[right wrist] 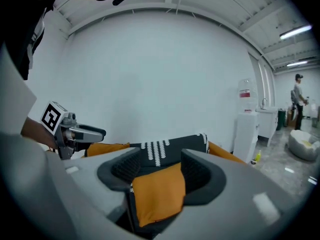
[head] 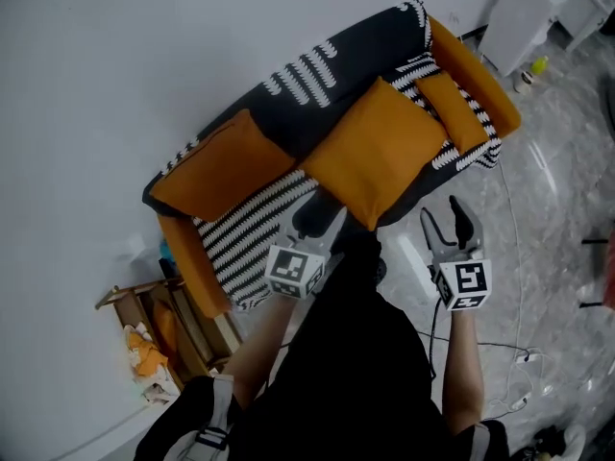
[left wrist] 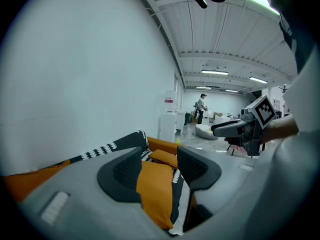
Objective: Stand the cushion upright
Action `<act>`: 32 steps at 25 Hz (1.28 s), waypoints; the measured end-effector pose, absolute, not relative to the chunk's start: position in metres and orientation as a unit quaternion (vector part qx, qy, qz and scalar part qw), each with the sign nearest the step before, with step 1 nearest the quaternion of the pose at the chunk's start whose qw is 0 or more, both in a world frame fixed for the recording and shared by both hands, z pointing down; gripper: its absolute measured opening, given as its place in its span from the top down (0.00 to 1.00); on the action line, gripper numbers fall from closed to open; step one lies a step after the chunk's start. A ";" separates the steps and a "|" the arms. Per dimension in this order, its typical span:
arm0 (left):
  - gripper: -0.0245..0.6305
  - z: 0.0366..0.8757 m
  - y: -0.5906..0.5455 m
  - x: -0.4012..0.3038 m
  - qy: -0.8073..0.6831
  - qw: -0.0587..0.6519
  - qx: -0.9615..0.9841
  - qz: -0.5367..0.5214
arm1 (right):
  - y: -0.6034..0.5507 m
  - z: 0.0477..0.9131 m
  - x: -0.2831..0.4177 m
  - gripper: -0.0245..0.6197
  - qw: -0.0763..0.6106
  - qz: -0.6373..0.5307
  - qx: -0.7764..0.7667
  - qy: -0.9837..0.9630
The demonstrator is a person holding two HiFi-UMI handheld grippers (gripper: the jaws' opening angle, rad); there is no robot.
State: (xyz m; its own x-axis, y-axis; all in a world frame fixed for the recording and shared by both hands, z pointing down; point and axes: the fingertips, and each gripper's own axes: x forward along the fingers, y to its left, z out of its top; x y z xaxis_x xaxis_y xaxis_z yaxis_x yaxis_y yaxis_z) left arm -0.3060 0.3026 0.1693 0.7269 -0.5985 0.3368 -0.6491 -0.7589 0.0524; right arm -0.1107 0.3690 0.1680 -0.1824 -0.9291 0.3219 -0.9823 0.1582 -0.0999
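A large orange cushion [head: 375, 152] lies flat on the seat of a sofa [head: 240, 229] with a black-and-white striped cover, its near corner hanging over the front edge. My left gripper [head: 319, 217] is open just short of that corner, touching nothing. My right gripper [head: 445, 214] is also open, to the right of the corner and off the sofa. In the left gripper view the cushion [left wrist: 155, 189] shows between the open left gripper [left wrist: 159, 166] fingers, still beyond them. The right gripper view shows the cushion [right wrist: 157, 194] ahead of the open right gripper [right wrist: 160, 169].
A second orange cushion [head: 226, 166] leans at the sofa's left, and a small one [head: 452, 109] sits at its right arm. A wooden rack [head: 144, 325] stands left of the sofa. Cables [head: 519, 353] lie on the floor. A white cabinet [head: 524, 12] stands behind.
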 end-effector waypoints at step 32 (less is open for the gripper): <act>0.61 0.209 0.129 -0.168 -0.464 0.107 0.860 0.181 | 0.170 0.230 0.047 0.56 0.201 0.163 0.469 -0.845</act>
State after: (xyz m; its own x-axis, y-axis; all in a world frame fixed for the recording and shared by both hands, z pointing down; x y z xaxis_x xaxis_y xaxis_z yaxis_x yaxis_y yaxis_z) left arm -0.1676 0.1293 0.2094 0.5027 -0.7604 0.4112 -0.8378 -0.5458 0.0149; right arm 0.0469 0.1700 0.2298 -0.4798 -0.7265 0.4919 -0.8576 0.5068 -0.0879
